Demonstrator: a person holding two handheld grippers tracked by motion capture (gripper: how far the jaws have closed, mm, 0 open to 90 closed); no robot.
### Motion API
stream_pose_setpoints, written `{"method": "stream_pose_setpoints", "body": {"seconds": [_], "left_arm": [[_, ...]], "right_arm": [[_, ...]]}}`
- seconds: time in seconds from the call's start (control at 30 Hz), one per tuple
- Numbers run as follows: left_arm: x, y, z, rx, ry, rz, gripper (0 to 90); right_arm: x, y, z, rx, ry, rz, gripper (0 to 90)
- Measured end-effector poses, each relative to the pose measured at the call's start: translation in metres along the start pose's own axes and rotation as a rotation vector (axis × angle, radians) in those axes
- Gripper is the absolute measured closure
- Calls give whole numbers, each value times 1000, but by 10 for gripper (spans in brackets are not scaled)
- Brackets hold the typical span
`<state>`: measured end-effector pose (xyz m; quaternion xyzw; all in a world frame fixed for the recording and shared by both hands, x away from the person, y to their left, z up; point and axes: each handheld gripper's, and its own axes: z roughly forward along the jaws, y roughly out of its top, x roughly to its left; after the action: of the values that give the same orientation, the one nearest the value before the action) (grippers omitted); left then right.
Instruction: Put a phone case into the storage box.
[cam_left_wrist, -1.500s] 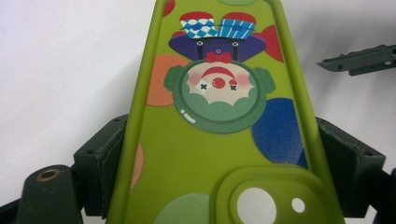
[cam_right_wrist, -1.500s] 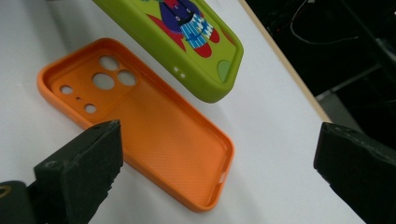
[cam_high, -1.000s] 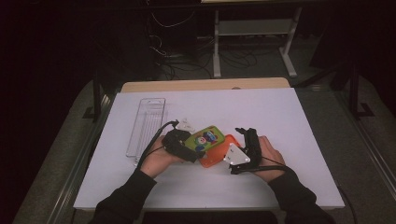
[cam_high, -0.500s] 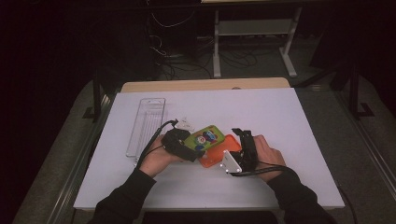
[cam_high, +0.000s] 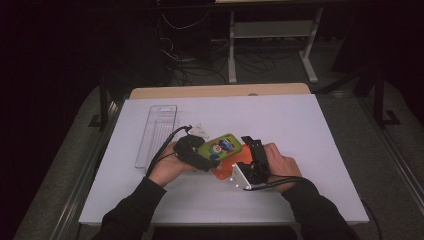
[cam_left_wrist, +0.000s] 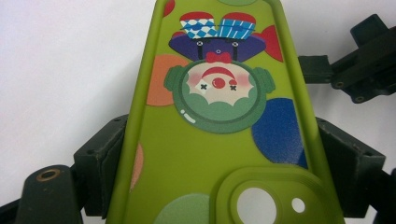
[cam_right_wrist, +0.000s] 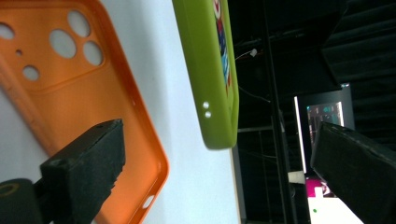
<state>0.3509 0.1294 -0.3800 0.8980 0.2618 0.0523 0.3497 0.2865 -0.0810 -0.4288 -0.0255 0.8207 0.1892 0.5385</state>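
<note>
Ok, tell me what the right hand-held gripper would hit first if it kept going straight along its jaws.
Probably the green phone case: its end hangs between the open jaws of the right hand-held gripper, just ahead. The orange phone case lies off to one side on the table. Depth is unclear.

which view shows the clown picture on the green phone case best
The left gripper view: the green phone case lies face-on between that gripper's jaws, so the clown print is sharp, though upside down. The high view shows the case small, the print just coloured blobs. The right gripper view catches it edge-on, with only a sliver of print.
</note>
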Motion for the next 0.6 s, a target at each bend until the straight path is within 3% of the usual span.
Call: {"method": "stream_pose_setpoints", "body": {"seconds": [0.07,0.1,0.13,0.2,0.23,0.6], "left_arm": [[0,0,0,-13,-1,-17,156],[2,0,-2,4,-2,1,156],[1,0,0,-26,-2,-28,156],[4,0,-2,0,1,0,156],[4,0,-2,-1,-2,-5,156],[3,0,-2,-9,-9,5,155]], "right_arm": [[1,2,1,-5,-10,-4,39],[-1,2,3,-12,-20,-51,44],[-1,3,3,-12,-26,-56,51],[-1,5,6,-23,-42,-62,65],[-2,6,7,-36,-52,-93,75],[3,20,13,-49,-108,-157,264]]}}
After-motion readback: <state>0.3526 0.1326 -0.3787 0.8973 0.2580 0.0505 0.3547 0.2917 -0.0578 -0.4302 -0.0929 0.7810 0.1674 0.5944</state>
